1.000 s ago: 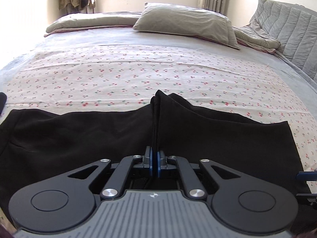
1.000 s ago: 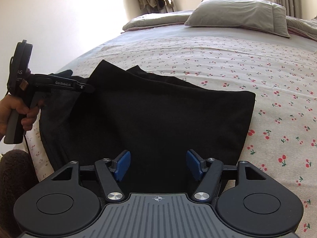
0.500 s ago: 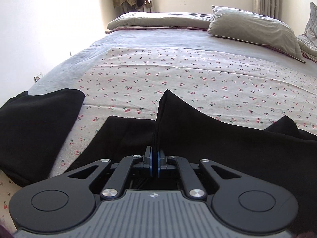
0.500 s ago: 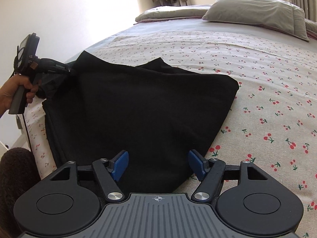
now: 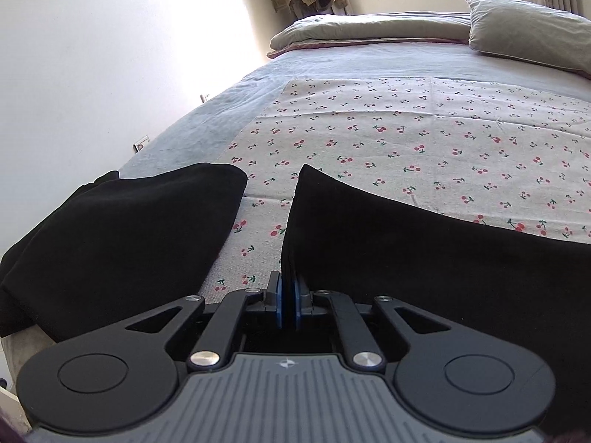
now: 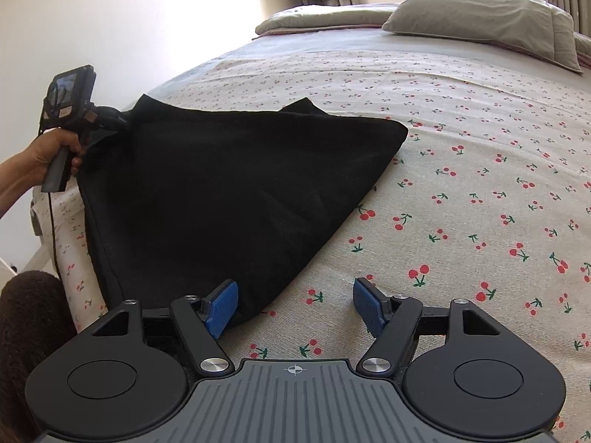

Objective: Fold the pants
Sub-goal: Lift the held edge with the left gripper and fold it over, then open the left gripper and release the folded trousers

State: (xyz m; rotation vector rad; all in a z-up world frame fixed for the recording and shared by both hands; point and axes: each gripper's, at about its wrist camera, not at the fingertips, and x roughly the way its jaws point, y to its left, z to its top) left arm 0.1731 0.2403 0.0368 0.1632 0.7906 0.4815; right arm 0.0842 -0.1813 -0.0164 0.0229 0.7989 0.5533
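**A:** ok so where are the black pants (image 6: 236, 192) sitting right now?

**B:** spread on the cherry-print sheet (image 6: 480, 170), mostly ahead and to the left of the right gripper (image 6: 295, 304). The nearest tip of fabric lies right in front of its left pad – looks like it's touching or just under it, can't tell which.

**A:** and the right jaws?

**B:** spread wide, nothing between them – just bare sheet in the gap.

**A:** left one?

**B:** the left gripper (image 5: 287, 301) has its blue pads pressed together on a raised edge of the pants (image 5: 424, 258). The cloth stands up in a ridge straight ahead of the jaws and drapes off to their right. In the right wrist view you see the left hand (image 6: 44, 155) on the handle at the far left corner of the pants.

**A:** anything else around?

**B:** another dark garment (image 5: 122, 236) just left of the left jaws, apart from the pants with a strip of sheet between. A grey pillow (image 5: 528, 29) far ahead.
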